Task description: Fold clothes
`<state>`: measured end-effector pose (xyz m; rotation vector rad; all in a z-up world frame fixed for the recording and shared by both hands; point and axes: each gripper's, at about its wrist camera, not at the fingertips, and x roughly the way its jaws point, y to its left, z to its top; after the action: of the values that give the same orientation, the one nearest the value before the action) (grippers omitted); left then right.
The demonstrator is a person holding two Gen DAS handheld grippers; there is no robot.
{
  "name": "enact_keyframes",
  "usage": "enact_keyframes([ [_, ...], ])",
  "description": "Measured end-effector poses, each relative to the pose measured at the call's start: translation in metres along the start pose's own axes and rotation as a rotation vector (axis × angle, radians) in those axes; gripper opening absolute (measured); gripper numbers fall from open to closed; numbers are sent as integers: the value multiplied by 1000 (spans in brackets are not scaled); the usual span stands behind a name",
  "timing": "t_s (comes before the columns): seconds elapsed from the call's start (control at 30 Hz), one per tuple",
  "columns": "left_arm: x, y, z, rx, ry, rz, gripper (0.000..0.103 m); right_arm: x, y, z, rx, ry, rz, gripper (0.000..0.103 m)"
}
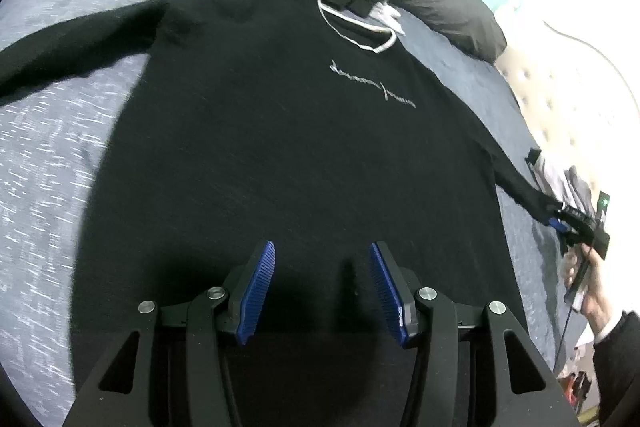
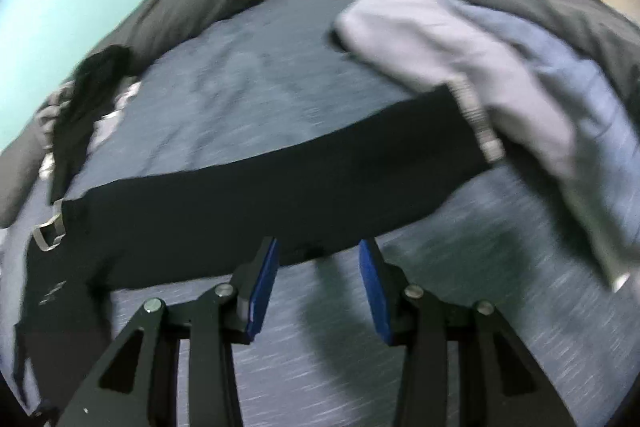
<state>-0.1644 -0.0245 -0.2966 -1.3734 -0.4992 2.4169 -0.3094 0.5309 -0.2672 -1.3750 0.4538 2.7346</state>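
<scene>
- Broadly, a grey bed point(image 1: 52, 155) carries a flat black sweater point(image 1: 280, 147), beside a teal wall point(image 2: 60, 7).
- Left gripper point(image 1: 322, 287): released, empty.
- Right gripper point(image 2: 318, 291): released, at the sleeve point(image 2: 280, 187).

Matt black knit sweater point(image 1: 280, 131) lies on heathered blue cloth bedspread point(image 1: 48, 155).

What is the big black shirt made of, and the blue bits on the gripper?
The black long-sleeved shirt looks like soft knitted cotton, matte and slightly fuzzy, lying limp. The ribbed blue pads on the left gripper look like rubber or soft plastic, with moulded ridges; which one is unclear.
</scene>
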Motion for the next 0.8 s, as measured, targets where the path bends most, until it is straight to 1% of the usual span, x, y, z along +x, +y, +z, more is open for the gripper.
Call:
enact_keyframes([
  [0.1,-11,17,9,-38,-17,13,53,-3,43,-16,-46,26,96,43],
  [0.23,-34,52,23,-76,-40,61,53,-12,96,-43,-102,63,223,43],
  [0.37,-54,95,38,-102,-36,138,53,-24,135,-74,-146,73,314,43],
  [0.43,-66,122,46,-133,-32,166,53,-27,149,-89,-154,86,348,43],
  [0.47,-75,136,50,-143,-32,196,53,-27,155,-97,-155,93,362,43],
  [0.57,-99,167,60,-160,-44,234,53,-31,167,-117,-147,108,386,43],
  [0.7,-125,201,68,-182,-63,271,53,-36,184,-137,-165,123,407,43],
  [0.8,-143,223,71,-195,-66,317,53,-41,196,-151,-181,133,419,43],
])
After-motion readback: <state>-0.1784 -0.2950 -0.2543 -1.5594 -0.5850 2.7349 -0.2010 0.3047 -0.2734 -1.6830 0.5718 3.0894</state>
